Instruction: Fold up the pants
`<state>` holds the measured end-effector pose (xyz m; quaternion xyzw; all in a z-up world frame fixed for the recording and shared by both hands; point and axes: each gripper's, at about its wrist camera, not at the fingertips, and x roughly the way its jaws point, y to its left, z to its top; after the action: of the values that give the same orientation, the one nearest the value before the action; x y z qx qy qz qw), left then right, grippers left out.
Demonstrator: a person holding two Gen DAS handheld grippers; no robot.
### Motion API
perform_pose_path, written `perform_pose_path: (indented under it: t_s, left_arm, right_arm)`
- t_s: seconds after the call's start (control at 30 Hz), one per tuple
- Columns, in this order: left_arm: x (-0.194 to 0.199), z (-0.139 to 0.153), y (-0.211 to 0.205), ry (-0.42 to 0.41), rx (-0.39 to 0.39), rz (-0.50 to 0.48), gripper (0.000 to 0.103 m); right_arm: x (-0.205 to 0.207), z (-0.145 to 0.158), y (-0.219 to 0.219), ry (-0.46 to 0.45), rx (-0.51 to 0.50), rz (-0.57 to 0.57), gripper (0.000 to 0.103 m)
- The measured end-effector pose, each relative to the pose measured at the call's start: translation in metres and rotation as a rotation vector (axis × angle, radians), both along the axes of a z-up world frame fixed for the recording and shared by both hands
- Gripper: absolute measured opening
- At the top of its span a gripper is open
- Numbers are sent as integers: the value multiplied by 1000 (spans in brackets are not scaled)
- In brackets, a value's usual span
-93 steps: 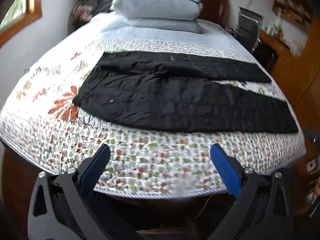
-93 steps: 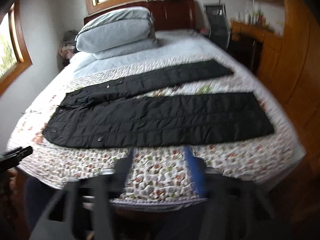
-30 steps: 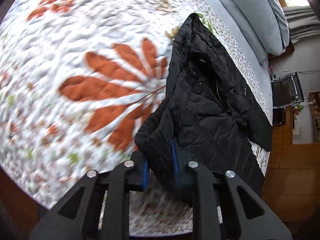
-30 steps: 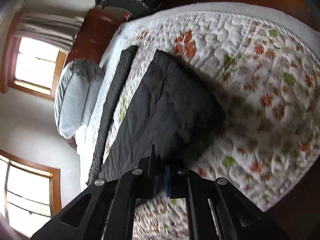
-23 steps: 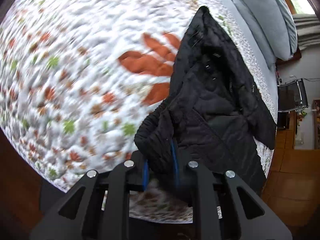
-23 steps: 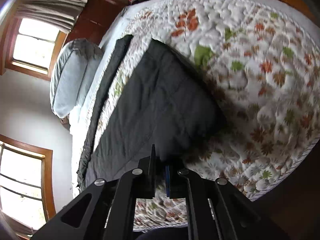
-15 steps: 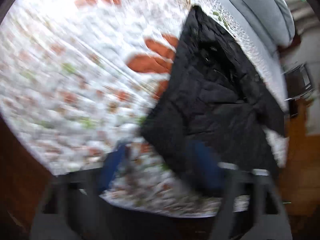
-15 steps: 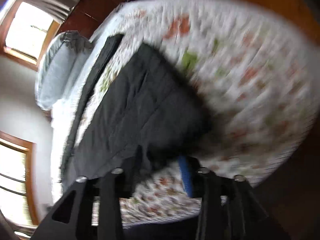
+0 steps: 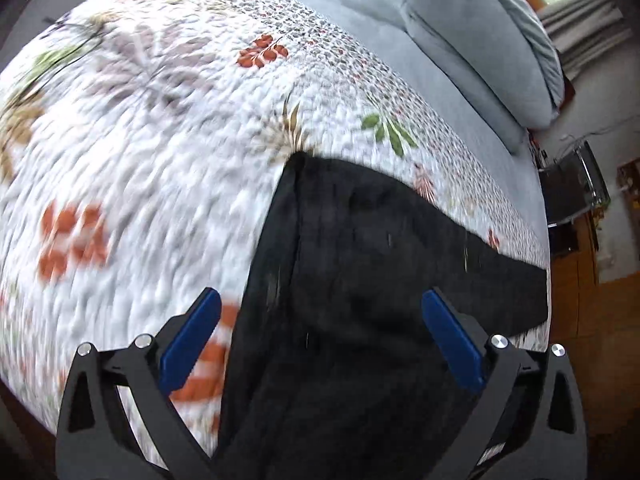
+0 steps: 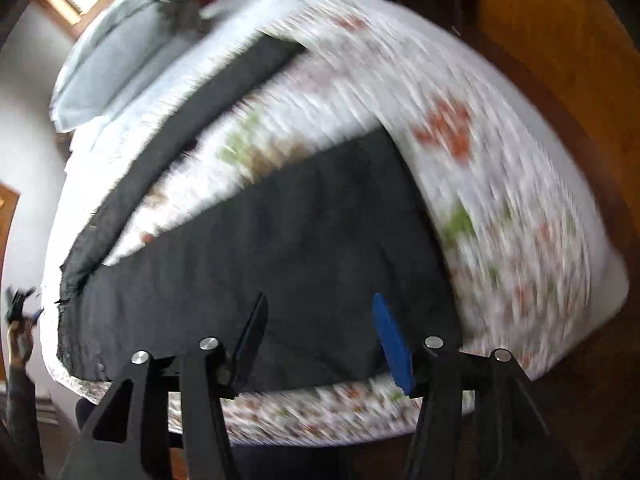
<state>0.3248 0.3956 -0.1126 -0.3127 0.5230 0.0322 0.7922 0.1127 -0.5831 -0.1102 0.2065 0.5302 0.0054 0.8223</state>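
In the left wrist view, the black pants are seen lying on the floral quilt of the bed, filling the lower middle and right of the frame, with a grey pillow at the upper right. The left gripper is seen with its blue fingers spread wide and opening; the fabric lies below them, but nothing is gripped. In the right wrist view, the pants are shown across the lower centre, one leg lying apart as a dark strip toward the upper left. The right gripper is partly open and opening, with no cloth pinched. The step is judged to be a release; it would be done well if both edges were let go cleanly and fresh grips were chosen at matching corners. The separated far leg is shown only by the right view; the waist end is shown closely only by the left.
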Motion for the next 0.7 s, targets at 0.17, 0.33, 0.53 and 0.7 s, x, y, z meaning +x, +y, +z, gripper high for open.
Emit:
perform_pose_path:
  t_s: [0.17, 0.33, 0.53, 0.7]
  left_arm:
    - [49, -25, 13, 32, -21, -16, 100]
    - [87, -44, 16, 62, 39, -101, 100]
    - [118, -68, 11, 93, 47, -194, 99]
    - [132, -86, 8, 144, 47, -233, 99]
  right_arm:
    - [97, 29, 23, -38, 86, 105, 79]
    - [211, 39, 56, -29, 99, 181, 79]
    - [322, 43, 87, 10, 27, 274, 84]
    - [377, 39, 90, 8, 15, 277, 90]
